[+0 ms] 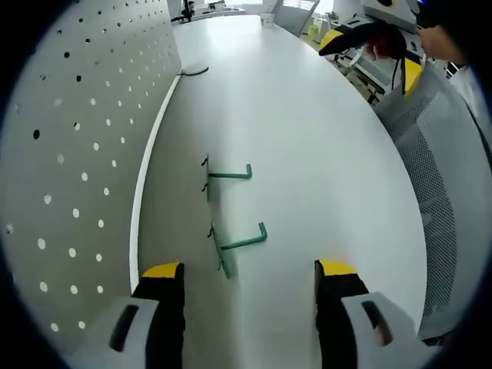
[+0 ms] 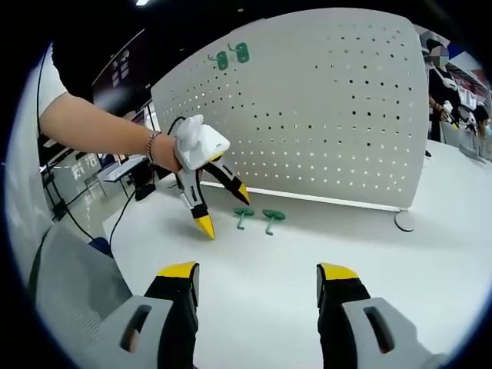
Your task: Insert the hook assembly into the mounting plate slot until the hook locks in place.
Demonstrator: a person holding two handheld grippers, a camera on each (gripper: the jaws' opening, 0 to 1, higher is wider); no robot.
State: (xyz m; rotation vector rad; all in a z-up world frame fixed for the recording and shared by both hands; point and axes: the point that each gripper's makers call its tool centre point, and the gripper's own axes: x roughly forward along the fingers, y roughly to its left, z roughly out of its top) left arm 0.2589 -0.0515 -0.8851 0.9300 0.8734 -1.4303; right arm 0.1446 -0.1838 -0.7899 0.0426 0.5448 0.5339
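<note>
Two green hooks lie on the white table by the foot of the upright white pegboard [image 1: 77, 154], the nearer hook [image 1: 240, 244] just ahead of my left gripper [image 1: 250, 270], the farther hook [image 1: 228, 175] beyond it. The left jaws stand open with nothing between them. In the right gripper view the same pegboard [image 2: 307, 115] stands behind the two hooks [image 2: 244, 215] [image 2: 272, 217]. There a hand holds the left gripper [image 2: 224, 210] open, tips pointing down just left of them. My right gripper [image 2: 257, 270] is open and empty, well back from the hooks; it also appears far across the table [image 1: 361, 34].
Two more green hooks [image 2: 232, 56] hang near the pegboard's top left. A black cable [image 1: 196, 71] lies at the board's far end, a round disc [image 2: 405, 221] by its foot. A grey mesh chair [image 1: 438, 154] lines the table's edge. People stand at benches [image 2: 446, 92] behind.
</note>
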